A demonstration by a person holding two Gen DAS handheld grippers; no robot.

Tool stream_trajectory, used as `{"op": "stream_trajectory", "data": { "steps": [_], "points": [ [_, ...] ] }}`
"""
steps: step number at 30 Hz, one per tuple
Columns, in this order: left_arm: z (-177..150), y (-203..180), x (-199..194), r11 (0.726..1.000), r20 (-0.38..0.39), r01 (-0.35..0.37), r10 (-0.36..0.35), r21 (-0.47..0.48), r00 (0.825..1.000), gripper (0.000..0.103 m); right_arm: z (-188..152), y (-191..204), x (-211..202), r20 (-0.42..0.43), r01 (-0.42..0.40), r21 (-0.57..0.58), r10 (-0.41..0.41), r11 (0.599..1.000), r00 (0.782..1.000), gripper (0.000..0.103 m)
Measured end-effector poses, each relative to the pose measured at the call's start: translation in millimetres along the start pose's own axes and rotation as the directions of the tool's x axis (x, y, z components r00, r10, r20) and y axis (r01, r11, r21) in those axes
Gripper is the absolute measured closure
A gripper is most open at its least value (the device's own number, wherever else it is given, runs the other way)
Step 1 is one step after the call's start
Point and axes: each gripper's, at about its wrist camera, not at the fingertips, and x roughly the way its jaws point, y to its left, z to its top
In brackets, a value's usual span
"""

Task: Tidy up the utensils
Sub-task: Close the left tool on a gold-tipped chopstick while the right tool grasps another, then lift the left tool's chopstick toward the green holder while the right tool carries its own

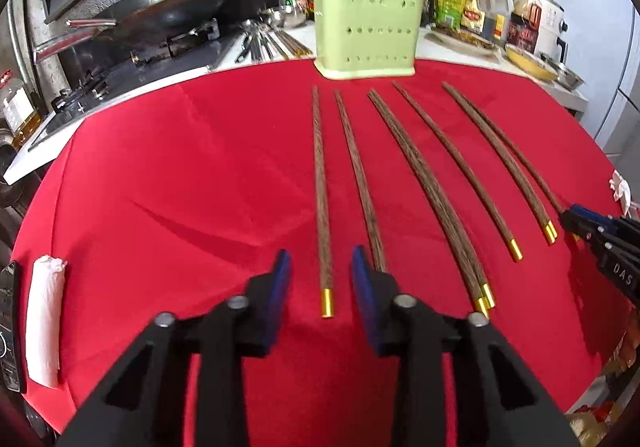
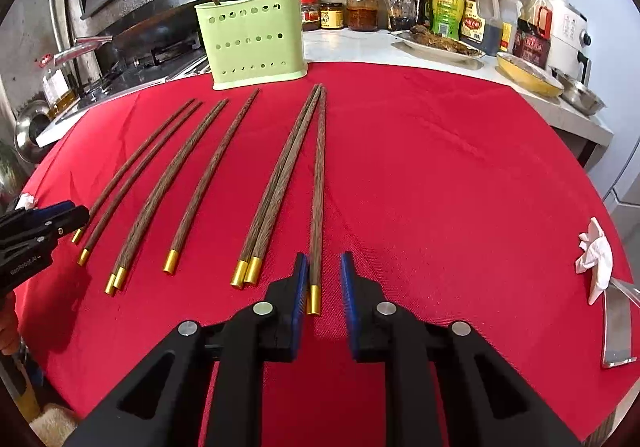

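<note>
Counting chopsticks: eight brown wooden chopsticks [image 2: 208,175] with gold caps lie on the red tablecloth [image 2: 440,187], tips toward its far edge, and two more stand in the holder.
Grouping on the cloth: from the left edge, two singles, a touching pair, a single, another touching pair, then a single.
Holder: one pale green perforated utensil holder [image 1: 366,27] stands at the far edge of the cloth, with the two chopsticks leaning out of its top.
Left gripper [image 1: 320,267]: released; its blue pads straddle the leftmost chopstick [image 1: 322,199] near the gold cap, with a gap on both sides.
Right gripper [image 2: 324,263]: released; the rightmost chopstick [image 2: 318,187] lies between the pads, close against the left one and clear of the right one.
Left wrist view only: a rolled white paper towel [image 1: 44,323] at the cloth's left edge.
Right wrist view only: a crumpled white tissue [image 2: 596,259] and a metal utensil [image 2: 618,327] at the right edge.
</note>
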Motion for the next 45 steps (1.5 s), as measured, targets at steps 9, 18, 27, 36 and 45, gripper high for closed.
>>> {"op": "stream_trajectory", "data": {
  "steps": [9,18,27,36,45],
  "points": [
    [-3.5,-3.9,1.2,0.999,-0.026,-0.037,0.037,0.014,0.999,0.085,-1.2,-9.5,-1.2,-0.003,0.014,0.021,-0.014,1.000,1.000,0.094],
    [-8.6,-4.3,-1.7,0.999,-0.006,-0.037,0.037,0.009,0.999,0.085,-11.0,-12.7,-7.7,0.023,-0.019,0.040,0.018,0.999,1.000,0.091],
    [-11.4,-5.4,-4.8,0.999,0.002,-0.046,0.046,0.005,0.999,0.085,-15.8,-4.6,-10.8,0.039,-0.005,-0.003,0.005,1.000,0.999,0.089],
    [-14.7,-0.3,-6.9,0.999,0.022,-0.039,0.039,-0.002,0.999,0.096,-16.1,-9.7,-11.9,0.060,-0.022,0.028,0.021,0.999,0.998,0.096],
    [-3.6,8.7,-47.5,1.000,0.169,0.016,-0.012,-0.024,0.986,0.096,4.1,-6.7,-54.7,0.183,-0.012,0.023,0.008,1.000,0.983,0.096]
  ]
}}
